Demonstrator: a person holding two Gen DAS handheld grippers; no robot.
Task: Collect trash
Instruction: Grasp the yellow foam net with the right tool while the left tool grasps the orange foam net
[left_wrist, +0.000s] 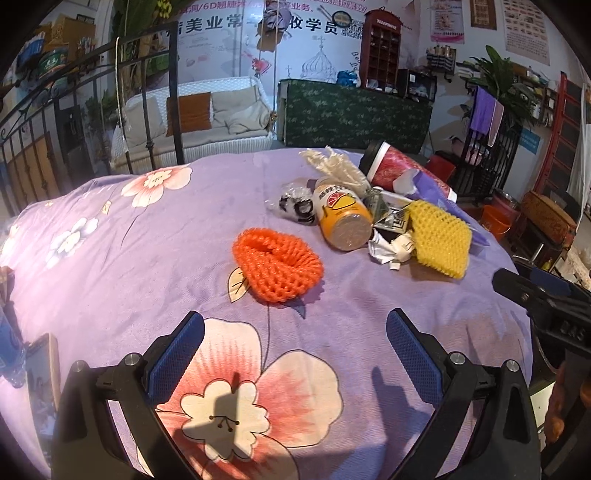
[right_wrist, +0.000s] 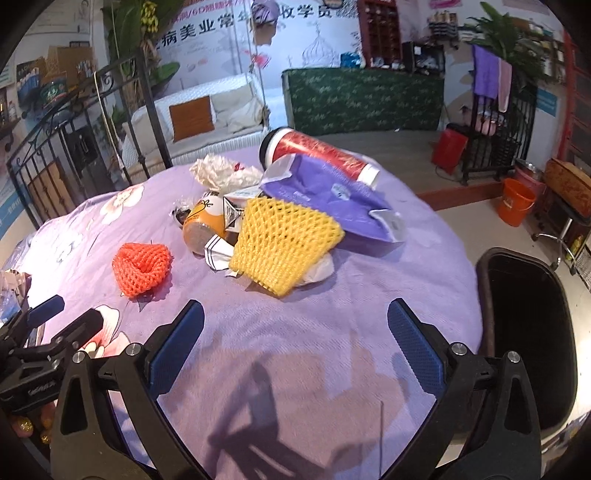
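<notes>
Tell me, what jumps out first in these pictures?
A pile of trash on a purple flowered blanket: a yellow foam net in front, an orange bottle lying beside it, a red cup tipped over behind. An orange foam net sits alone, apart from the pile. A black bin waits off the blanket's right edge.

- A shop-like studio: printed wall banner (left_wrist: 266, 22) with Chinese lettering and posters
- White swing sofa (left_wrist: 199, 114), green-covered counter (left_wrist: 354, 114), red telephone-booth shelf (left_wrist: 380, 51)

white sofa (left_wrist: 207, 114) w/ orange cushion (left_wrist: 189, 113), green counter (left_wrist: 354, 116), poster wall (left_wrist: 236, 40), iron railing (left_wrist: 85, 122).
</notes>
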